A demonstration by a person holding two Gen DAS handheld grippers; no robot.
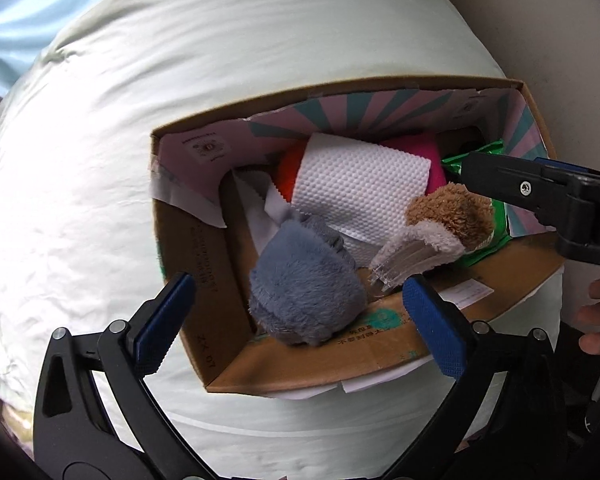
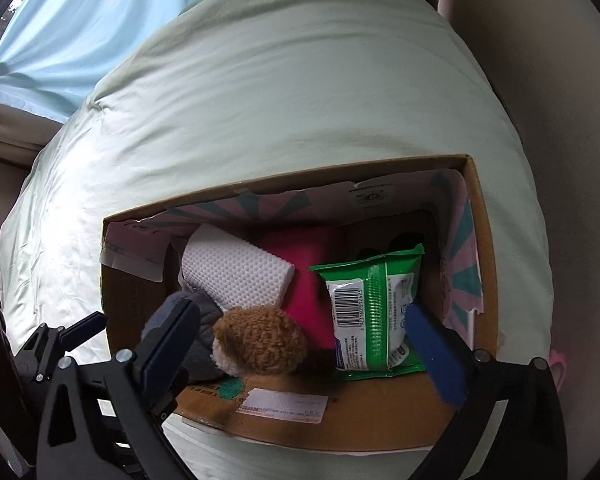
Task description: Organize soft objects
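Observation:
An open cardboard box [image 1: 228,364] [image 2: 480,240] sits on a pale green bed cover. Inside lie a grey plush slipper [image 1: 304,300] [image 2: 204,320], a brown plush slipper [image 1: 448,216] [image 2: 260,338], a white paper roll [image 1: 360,184] [image 2: 236,276], a pink soft item [image 2: 308,272] [image 1: 420,152], an orange item [image 1: 290,172] and a green wipes pack [image 2: 376,312] [image 1: 480,152]. My left gripper [image 1: 296,320] is open and empty, jaws either side of the grey slipper. My right gripper [image 2: 300,344] is open and empty above the box's near edge; it also shows in the left wrist view [image 1: 540,192].
The pale green bed cover [image 1: 100,160] [image 2: 260,100] surrounds the box. A light blue curtain [image 2: 68,40] hangs at the far left. A beige surface [image 2: 560,80] lies to the right. A hand [image 1: 596,320] holds the right gripper.

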